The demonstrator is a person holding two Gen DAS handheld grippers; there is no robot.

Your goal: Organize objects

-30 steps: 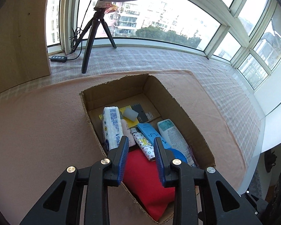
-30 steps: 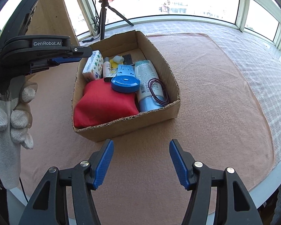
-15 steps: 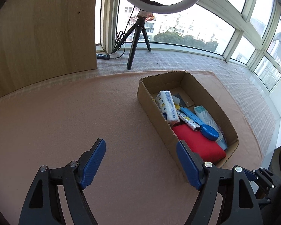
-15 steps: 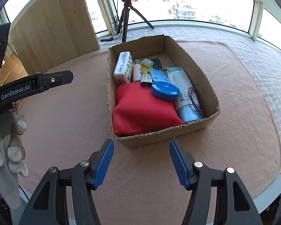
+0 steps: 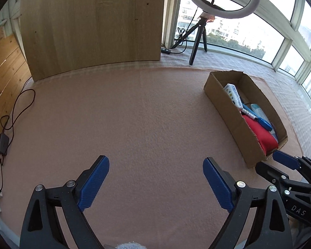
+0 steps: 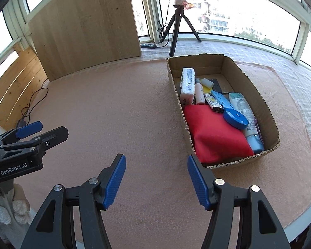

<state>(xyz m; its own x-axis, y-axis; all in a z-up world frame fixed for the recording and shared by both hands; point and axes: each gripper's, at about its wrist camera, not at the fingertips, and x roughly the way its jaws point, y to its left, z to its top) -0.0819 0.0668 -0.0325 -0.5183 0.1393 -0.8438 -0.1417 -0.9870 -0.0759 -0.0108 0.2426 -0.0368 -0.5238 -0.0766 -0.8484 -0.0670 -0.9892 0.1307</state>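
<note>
A cardboard box (image 6: 259, 101) (image 5: 221, 105) sits on the pink mat, right of centre. Inside lie a red pouch (image 6: 213, 134) (image 5: 263, 134), a white tissue pack (image 6: 187, 85) (image 5: 233, 95), a blue round tape measure (image 6: 235, 118), a pale tube (image 6: 244, 108) and several small items. My left gripper (image 5: 155, 182) hangs open over bare mat, well left of the box, and holds nothing. My right gripper (image 6: 156, 180) is open too, just short of the box's near left corner, empty. In each view the other gripper shows at the edge.
A wooden panel (image 5: 93, 25) stands at the back left. A ring light on a tripod (image 6: 177, 18) stands by the window behind the box. Cables and a black adapter (image 5: 2, 143) lie along the left edge. A gloved hand (image 6: 12, 207) shows at lower left.
My left gripper has opened wide and pulled back from above the box to the mat on its left. The right gripper has shifted left, so the box now lies to its right.
</note>
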